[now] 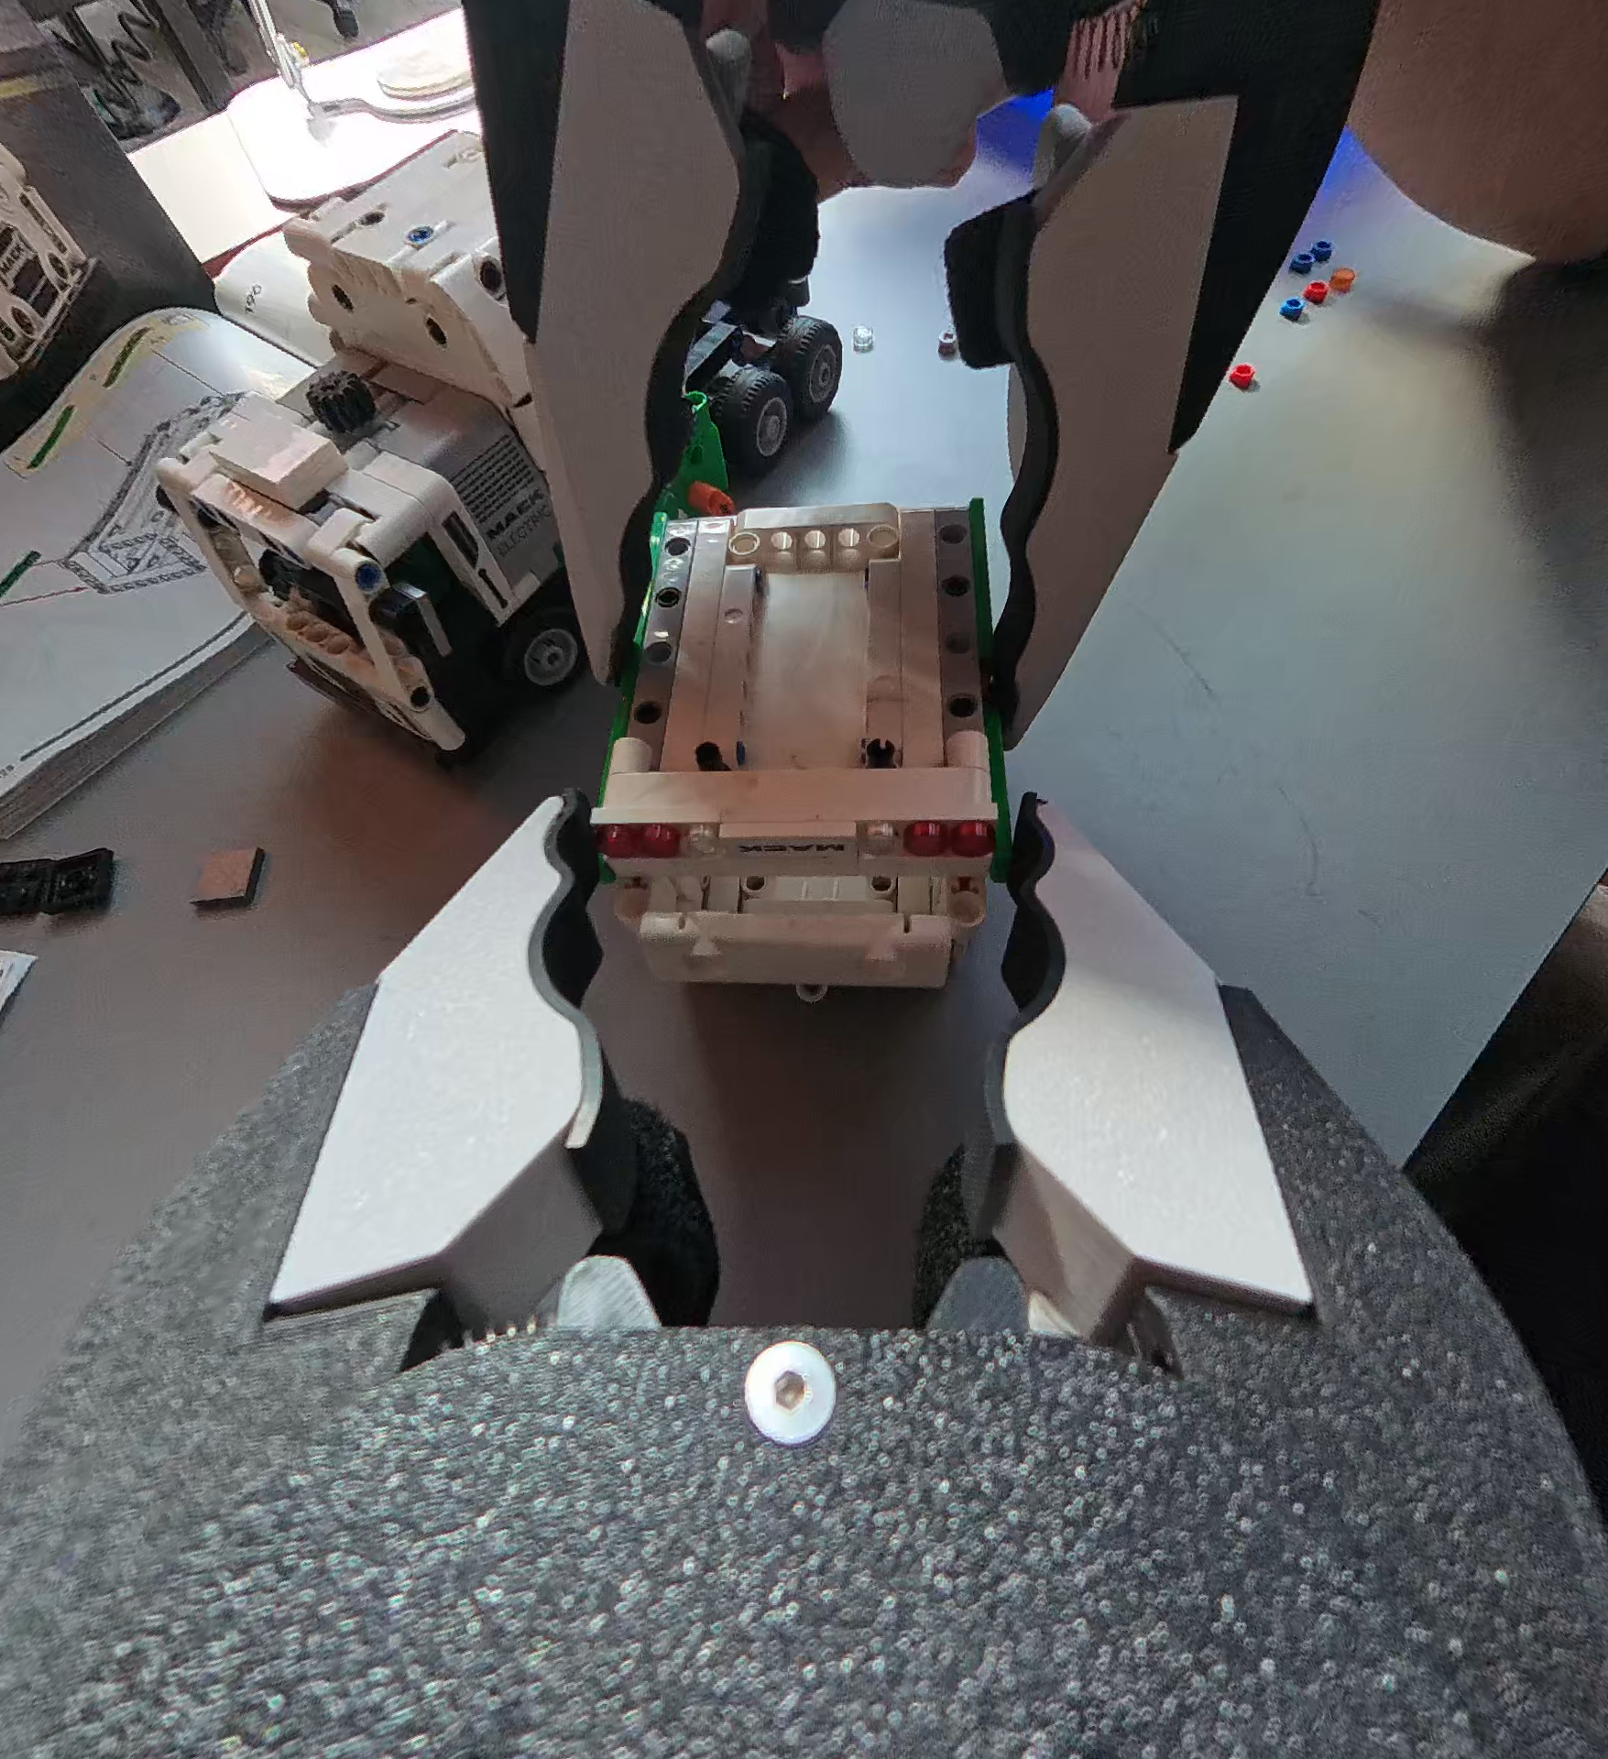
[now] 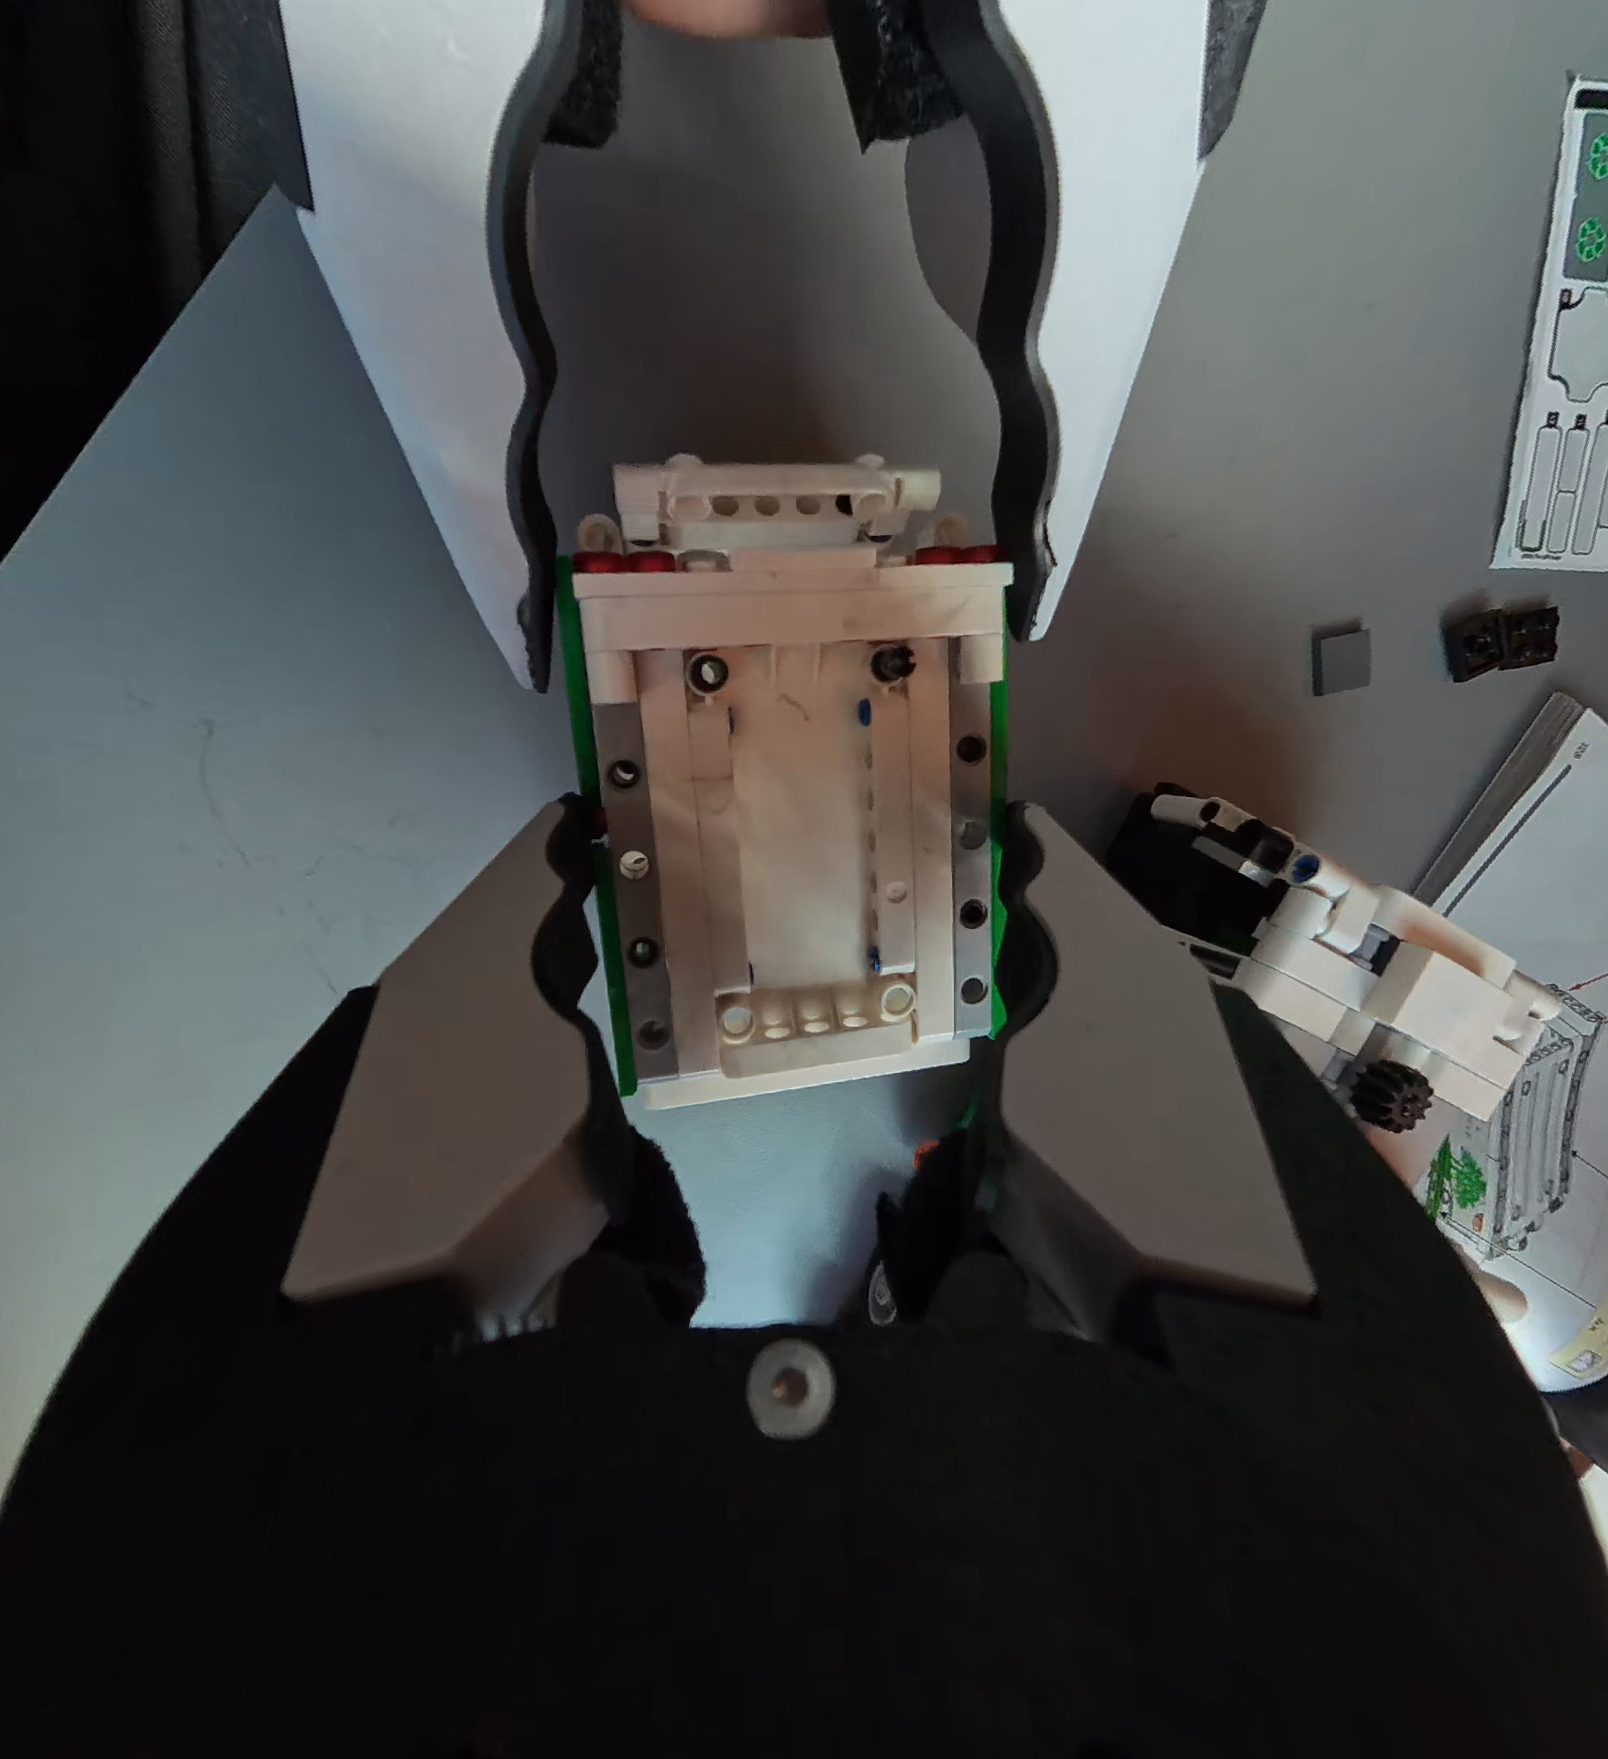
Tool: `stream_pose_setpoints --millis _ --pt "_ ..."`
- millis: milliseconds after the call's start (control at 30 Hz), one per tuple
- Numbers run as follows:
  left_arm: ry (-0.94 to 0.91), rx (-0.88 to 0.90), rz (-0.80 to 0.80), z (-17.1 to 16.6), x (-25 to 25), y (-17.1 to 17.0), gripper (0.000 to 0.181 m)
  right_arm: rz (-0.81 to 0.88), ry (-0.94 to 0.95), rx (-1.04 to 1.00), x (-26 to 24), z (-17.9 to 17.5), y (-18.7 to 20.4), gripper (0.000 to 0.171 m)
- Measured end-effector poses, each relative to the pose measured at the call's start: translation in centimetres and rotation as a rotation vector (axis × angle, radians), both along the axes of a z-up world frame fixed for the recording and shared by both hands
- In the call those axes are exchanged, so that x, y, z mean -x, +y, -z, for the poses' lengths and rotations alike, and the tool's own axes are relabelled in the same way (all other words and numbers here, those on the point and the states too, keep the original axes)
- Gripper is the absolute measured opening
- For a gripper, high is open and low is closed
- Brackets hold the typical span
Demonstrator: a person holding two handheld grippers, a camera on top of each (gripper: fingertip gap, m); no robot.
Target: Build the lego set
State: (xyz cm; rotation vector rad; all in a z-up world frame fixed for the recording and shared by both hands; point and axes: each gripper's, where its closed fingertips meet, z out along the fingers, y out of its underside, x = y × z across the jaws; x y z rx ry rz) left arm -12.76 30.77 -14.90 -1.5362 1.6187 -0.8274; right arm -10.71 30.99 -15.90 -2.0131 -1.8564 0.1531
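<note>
— At centre of the grey table (image 1: 1257, 666): white-and-grey brick-built box with green side panels (image 1: 804, 704), red round lights toward 6 o'clock in the left wrist view.
— Gripped?
— Left hand-held gripper (image 1: 800, 857) closed onto the lit end; right hand-held gripper (image 2: 795, 890) clamped on the green sides, opposite end.
— Elsewhere?
— At 9 o'clock, white brick truck cab (image 1: 371, 543) beside open instruction booklet (image 1: 67, 571).

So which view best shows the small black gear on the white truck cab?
The left wrist view: the small black gear sits unobstructed on top of the white truck cab, teeth visible. The right wrist view shows it too, but darker, near the frame edge.
</note>
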Motion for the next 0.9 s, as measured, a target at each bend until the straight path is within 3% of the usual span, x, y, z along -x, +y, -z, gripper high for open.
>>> stream_pose_setpoints --millis 267,367,500,533,600,700,800,900 --pt "-0.030 -0.004 0.021 0.0 -0.1 -0.2 0.086 0.019 0.040 0.030 -0.2 -0.7 -0.2 0.090" --pt "-0.031 -0.013 0.005 -0.1 -0.1 0.0 0.086 0.131 0.158 -0.011 -0.8 -3.5 -0.2 0.095" --pt "-0.039 -0.025 -0.049 -0.1 0.1 -0.1 0.085 0.556 0.601 0.035 -1.9 -7.8 -2.1 0.063" --pt "-0.038 -0.020 -0.079 -0.1 0.3 -0.1 0.085 0.674 0.731 0.110 -1.7 -7.7 -3.3 0.064" --pt "-0.036 -0.018 -0.163 -0.1 0.7 0.2 0.086 0.964 1.027 0.249 -1.4 -6.7 -4.7 0.049" --pt "-0.044 -0.019 -0.261 -0.1 1.5 0.2 0.086 1.314 1.478 0.481 -1.0 -4.0 -5.5 0.048" --pt "-0.070 -0.020 -0.281 -0.2 1.9 0.0 0.085 1.430 1.735 0.641 -0.1 -2.3 -5.0 0.041" --pt "-0.071 -0.019 -0.254 -0.2 2.2 0.0 0.085 1.449 1.825 0.732 1.1 -1.8 -4.3 0.030"
